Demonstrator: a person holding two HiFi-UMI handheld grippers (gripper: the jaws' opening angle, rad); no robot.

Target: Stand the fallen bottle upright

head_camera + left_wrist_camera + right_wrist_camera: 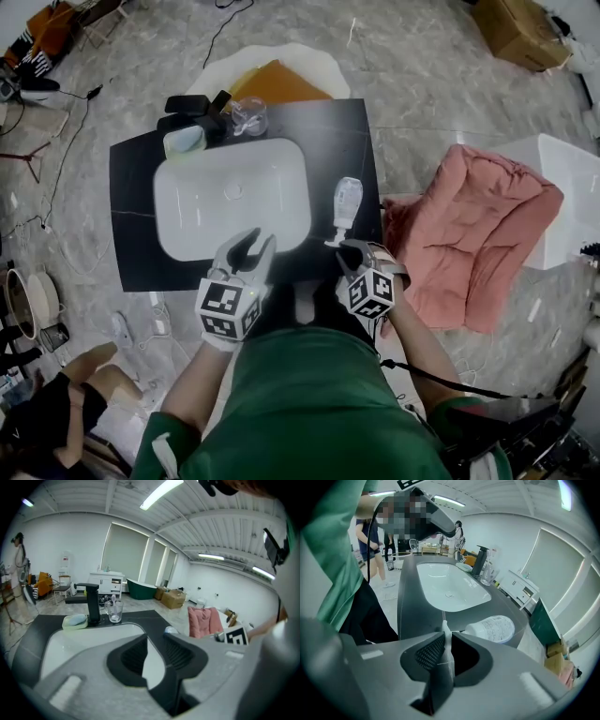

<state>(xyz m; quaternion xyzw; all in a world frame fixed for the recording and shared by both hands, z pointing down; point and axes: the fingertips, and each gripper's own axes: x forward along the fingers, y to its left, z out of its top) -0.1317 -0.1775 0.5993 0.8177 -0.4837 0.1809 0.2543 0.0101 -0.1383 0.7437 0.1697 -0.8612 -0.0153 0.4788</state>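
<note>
A clear pump bottle (346,202) lies on its side on the black counter (349,131), right of the white sink (231,195), its base away from me. In the right gripper view its labelled body (493,628) rests on the counter just past the jaws. My right gripper (349,249) (446,637) is shut on the bottle's white pump nozzle (446,641). My left gripper (260,239) (154,639) hangs open over the sink's near rim, with nothing between its fingers.
A black faucet (190,111), a soap dish (184,141) and a glass (248,117) stand behind the sink. A pink quilt (473,234) and a white box (567,178) lie to the right of the counter. A person (70,398) sits at lower left.
</note>
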